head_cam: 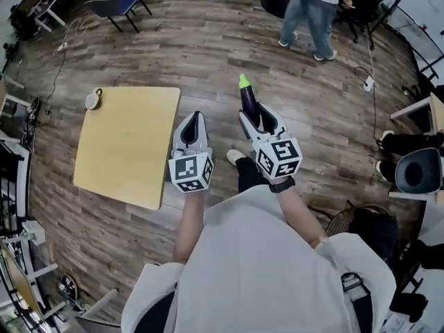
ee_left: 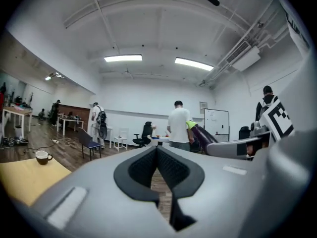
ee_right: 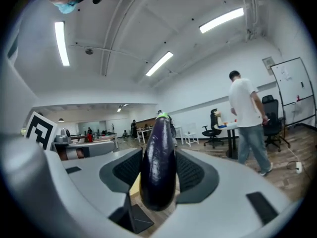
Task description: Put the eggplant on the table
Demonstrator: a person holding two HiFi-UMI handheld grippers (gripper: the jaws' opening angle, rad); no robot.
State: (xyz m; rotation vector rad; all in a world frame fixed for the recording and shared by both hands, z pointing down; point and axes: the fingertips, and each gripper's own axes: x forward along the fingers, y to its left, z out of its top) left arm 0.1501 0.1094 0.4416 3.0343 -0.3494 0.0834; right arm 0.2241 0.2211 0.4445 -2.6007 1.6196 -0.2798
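Left claw [head_cam: 197, 116] closed, right claw [head_cam: 254, 113] clamped

The eggplant [ee_right: 158, 167] has a smooth, glossy dark purple skin that catches the ceiling lights, with a duller green cap. The left tool [ee_left: 157, 150] and the right tool [head_cam: 255, 116] have shells of smooth matt grey plastic and black pads [ee_right: 190, 172] with a fine ribbed, rubbery-looking texture. The table [head_cam: 125, 151] has a pale, matt wood-look top, smooth and even; the floor [head_cam: 208, 40] is grained brown-grey wood planking with a faint sheen, and the person's shirt [head_cam: 257, 269] is plain pale cloth, softly creased.
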